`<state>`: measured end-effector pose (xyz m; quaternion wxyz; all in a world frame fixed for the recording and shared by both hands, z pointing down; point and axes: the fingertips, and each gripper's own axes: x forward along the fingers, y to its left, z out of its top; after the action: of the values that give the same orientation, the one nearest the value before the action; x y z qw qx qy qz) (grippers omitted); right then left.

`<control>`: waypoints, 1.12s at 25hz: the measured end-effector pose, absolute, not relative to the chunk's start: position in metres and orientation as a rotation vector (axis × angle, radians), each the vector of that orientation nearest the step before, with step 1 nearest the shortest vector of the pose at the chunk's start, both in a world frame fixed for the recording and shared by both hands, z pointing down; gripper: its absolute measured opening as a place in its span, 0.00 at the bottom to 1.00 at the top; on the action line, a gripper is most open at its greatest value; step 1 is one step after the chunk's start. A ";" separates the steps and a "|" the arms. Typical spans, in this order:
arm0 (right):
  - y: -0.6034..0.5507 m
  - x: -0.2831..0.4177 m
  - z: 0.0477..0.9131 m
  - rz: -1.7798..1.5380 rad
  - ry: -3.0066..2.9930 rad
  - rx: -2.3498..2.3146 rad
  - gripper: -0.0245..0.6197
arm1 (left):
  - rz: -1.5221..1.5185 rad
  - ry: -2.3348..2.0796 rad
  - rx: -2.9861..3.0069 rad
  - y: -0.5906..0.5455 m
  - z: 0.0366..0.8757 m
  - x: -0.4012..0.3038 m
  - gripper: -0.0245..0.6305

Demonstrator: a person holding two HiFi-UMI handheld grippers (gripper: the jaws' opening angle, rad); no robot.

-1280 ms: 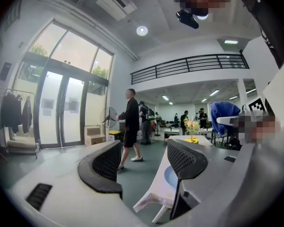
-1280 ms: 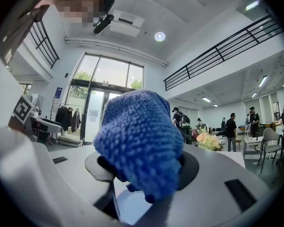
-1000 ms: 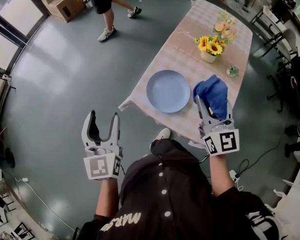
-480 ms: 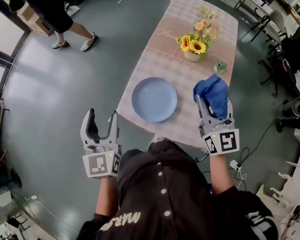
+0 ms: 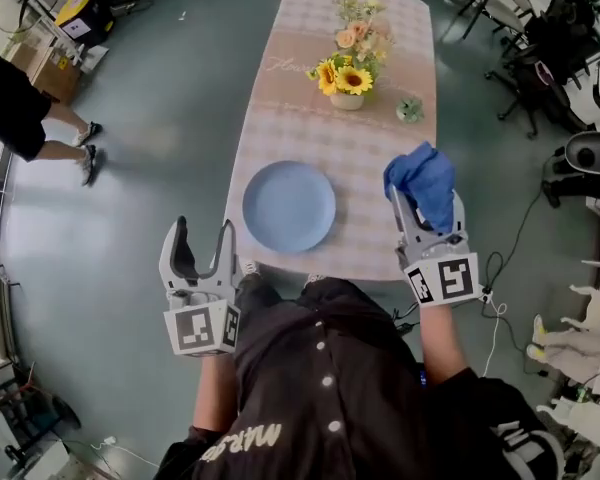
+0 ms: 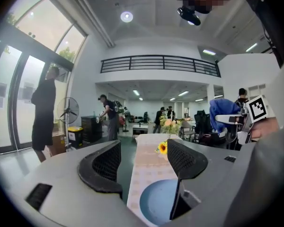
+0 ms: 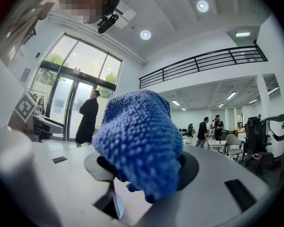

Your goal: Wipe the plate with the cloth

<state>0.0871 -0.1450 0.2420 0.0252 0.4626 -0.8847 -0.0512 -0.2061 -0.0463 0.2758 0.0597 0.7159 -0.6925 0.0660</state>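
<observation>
Cloth [image 7: 139,141]: blue, soft, bunched. Likely light and limp, and should mould to a surface. Right tool [image 5: 427,210] is clamped on its lower folds, over the table's [image 5: 365,163] right front corner. Plate [image 5: 288,206]: flat near the front edge, rigid, probably slick, so it may slide; steady it at the rim. Left tool [image 5: 204,236]: jaws wide apart, empty, off the table. Flowers [image 5: 348,78] stand well behind; room all round the plate.

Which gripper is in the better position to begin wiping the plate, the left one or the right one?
Right. The right gripper is shut on the blue cloth, to the right of the plate. The left gripper is open and empty, so it has nothing to wipe with.
</observation>
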 end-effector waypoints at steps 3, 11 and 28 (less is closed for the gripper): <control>-0.146 0.091 0.241 -0.151 -2.685 1.520 0.34 | 0.217 -2.020 2.239 -0.065 0.275 -0.209 0.49; -0.145 0.092 0.240 -0.135 -2.578 1.692 0.34 | 0.279 -1.872 2.356 -0.100 0.277 -0.220 0.49; -0.160 0.059 0.278 -0.118 -2.521 1.621 0.35 | 0.455 -1.636 2.375 -0.132 0.346 -0.219 0.49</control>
<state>0.0592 -0.1598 0.2782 0.0710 0.5392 -0.8383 -0.0393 -0.2191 -0.1324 0.3464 0.1107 0.8085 -0.5568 0.1550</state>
